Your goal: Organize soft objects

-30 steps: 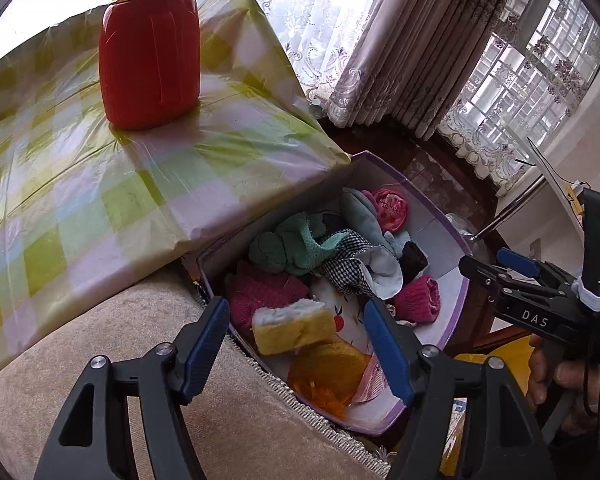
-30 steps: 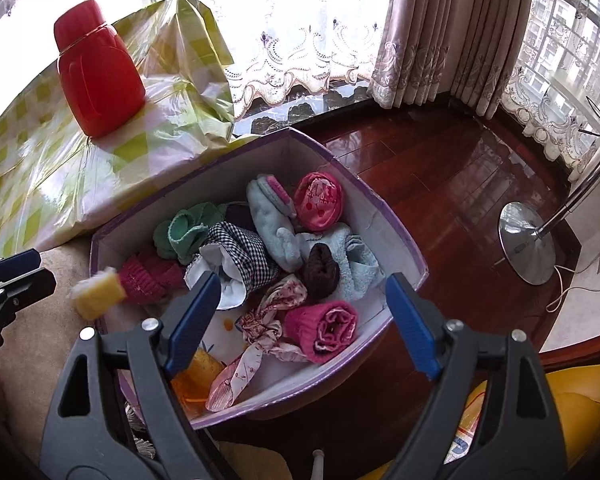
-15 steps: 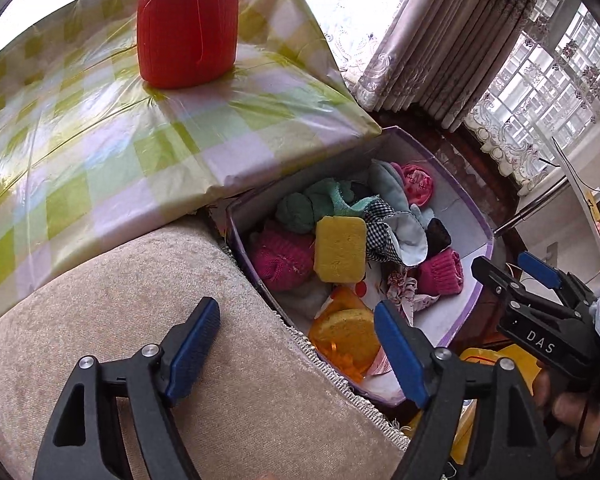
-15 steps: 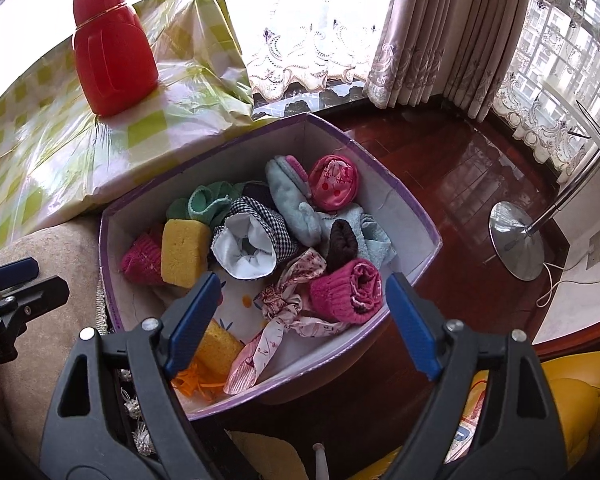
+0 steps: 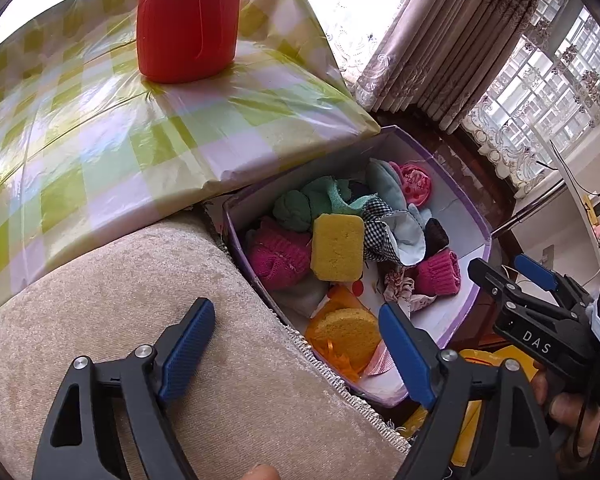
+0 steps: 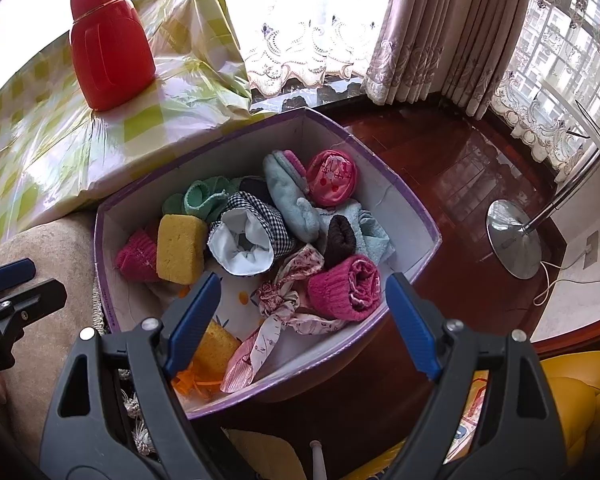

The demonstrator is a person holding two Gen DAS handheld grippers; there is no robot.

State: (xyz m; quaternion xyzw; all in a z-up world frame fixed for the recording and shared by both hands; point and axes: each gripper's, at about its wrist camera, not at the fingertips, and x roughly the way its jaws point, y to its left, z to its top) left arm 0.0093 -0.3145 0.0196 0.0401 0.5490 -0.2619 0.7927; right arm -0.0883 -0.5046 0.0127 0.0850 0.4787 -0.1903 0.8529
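**Sponge dropped into the box, left gripper pulled back**

The purple-rimmed box [image 6: 396, 196] sits right of the beige cushion [image 5: 120, 300], crowded with rolled socks and cloths. The yellow sponge [image 5: 336, 246], a second ago between the left gripper's [image 5: 296, 352] blue pads, now lies at the box's left side against a pink knit roll [image 5: 278, 258]. Both grippers, the right gripper [image 6: 300, 312] included, hang spread and empty near the box, so that item looks stowed.

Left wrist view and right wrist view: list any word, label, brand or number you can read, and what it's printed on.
"DAS": white letters on the black body of the right claw, seen in the left wrist view.
White characters on the left claw body at the right wrist view's left edge: cut off, unreadable.
Print on the flat item beside the yellow cushion: hidden, unreadable.
Red bottle, purple box: no text visible.
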